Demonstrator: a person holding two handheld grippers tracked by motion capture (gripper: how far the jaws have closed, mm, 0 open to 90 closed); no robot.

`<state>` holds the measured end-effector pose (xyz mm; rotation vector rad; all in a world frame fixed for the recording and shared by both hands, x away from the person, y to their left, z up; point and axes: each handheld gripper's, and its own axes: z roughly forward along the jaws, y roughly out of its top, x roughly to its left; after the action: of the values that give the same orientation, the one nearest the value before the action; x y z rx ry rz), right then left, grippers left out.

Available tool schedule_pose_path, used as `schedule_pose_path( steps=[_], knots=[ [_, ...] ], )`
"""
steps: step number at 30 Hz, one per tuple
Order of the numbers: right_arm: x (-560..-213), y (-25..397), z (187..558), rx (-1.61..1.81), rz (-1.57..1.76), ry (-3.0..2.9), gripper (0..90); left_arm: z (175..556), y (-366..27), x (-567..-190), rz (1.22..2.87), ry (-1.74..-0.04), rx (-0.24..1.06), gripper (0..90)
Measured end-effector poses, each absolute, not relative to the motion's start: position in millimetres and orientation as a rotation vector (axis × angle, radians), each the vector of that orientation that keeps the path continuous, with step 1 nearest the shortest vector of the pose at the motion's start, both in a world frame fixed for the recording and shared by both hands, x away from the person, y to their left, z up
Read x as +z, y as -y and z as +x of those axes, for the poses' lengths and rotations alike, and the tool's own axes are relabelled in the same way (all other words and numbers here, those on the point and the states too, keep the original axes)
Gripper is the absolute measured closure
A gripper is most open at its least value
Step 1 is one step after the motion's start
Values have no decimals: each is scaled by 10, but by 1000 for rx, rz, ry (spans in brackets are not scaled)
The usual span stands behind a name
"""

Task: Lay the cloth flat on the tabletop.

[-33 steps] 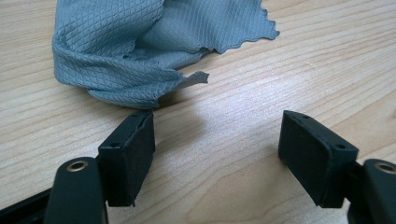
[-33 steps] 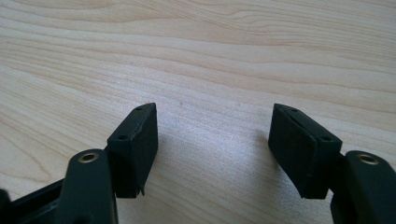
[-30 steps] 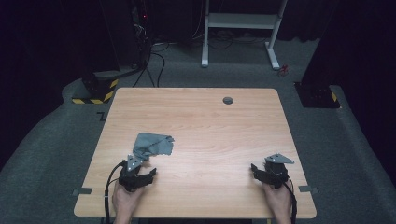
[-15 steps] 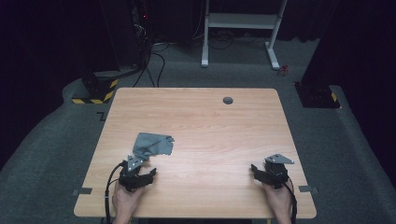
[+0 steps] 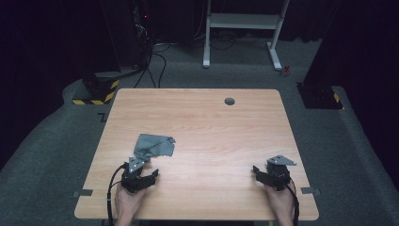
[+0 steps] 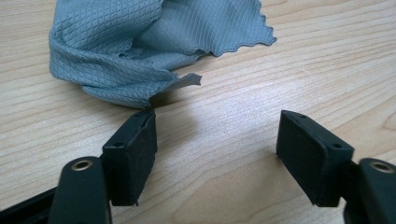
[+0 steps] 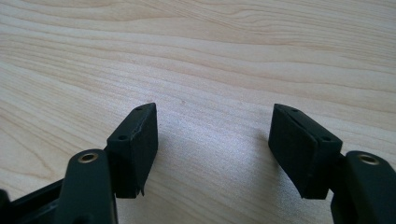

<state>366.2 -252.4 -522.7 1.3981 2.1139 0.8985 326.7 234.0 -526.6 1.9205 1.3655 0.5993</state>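
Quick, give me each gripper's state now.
Left gripper: open, holding nothing, just short of the crumpled grey-blue waffle-textured cloth.
Right gripper: open, holding nothing, over the light wooden table.

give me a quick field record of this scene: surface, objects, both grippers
surface: light wooden table with a round dark grommet hole near the far edge
cloth: crumpled grey waffle-textured cloth lying on the table's near left part
left gripper: open, empty, jaws low over the wood, one jaw tip right by the cloth's near edge
right gripper: open, empty, over bare wood at the near right
floor: grey carpet
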Motion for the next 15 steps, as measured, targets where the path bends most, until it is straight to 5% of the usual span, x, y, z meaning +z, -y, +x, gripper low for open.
schedule_pose_path(
  steps=[15],
  knots=[
    [-5228, 2521, 3660, 900, 1396, -2118, 326, 3328, -2357, -5093, 1862, -1372, 607, 310]
  ],
)
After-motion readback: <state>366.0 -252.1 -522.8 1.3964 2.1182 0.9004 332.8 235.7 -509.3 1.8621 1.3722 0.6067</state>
